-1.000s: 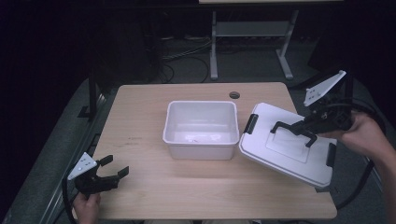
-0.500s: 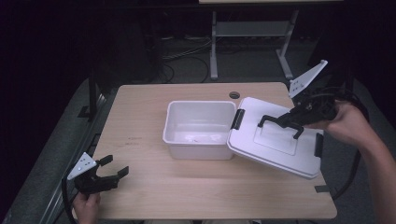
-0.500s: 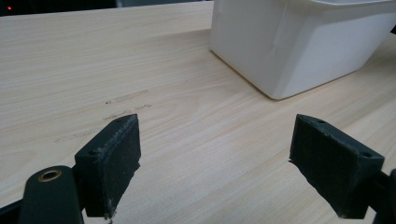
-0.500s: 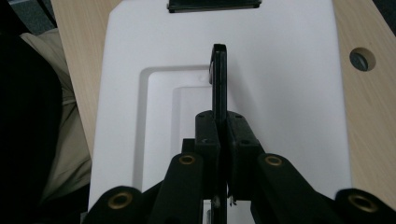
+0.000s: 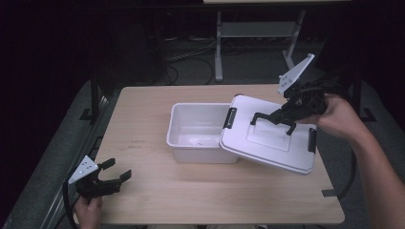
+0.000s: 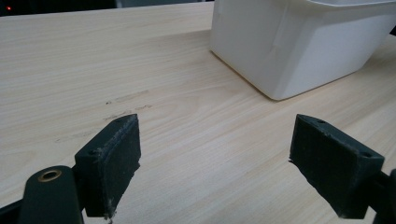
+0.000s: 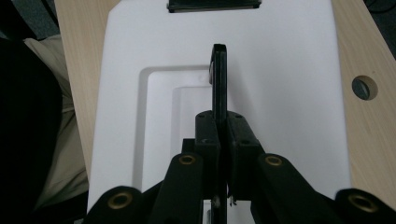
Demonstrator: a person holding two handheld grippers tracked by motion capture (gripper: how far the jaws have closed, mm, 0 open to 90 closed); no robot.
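Pale wood-grain table (image 5: 191, 200) under dim light, with a smooth white plastic bin (image 5: 198, 132) at its centre, rectangular and round-cornered. My right gripper (image 5: 279, 116) is clamped on the thin black handle (image 5: 272, 120) of the flat white lid (image 5: 270, 136), which hangs tilted at 3 o'clock of the bin, its near edge over the bin's rim. From my right gripper view the handle runs edge-on between the pads, above the lid's recessed panel. My left gripper (image 5: 112, 172) rests at 7 o'clock, jaws apart over bare table; its own view shows the bin's plain side wall.
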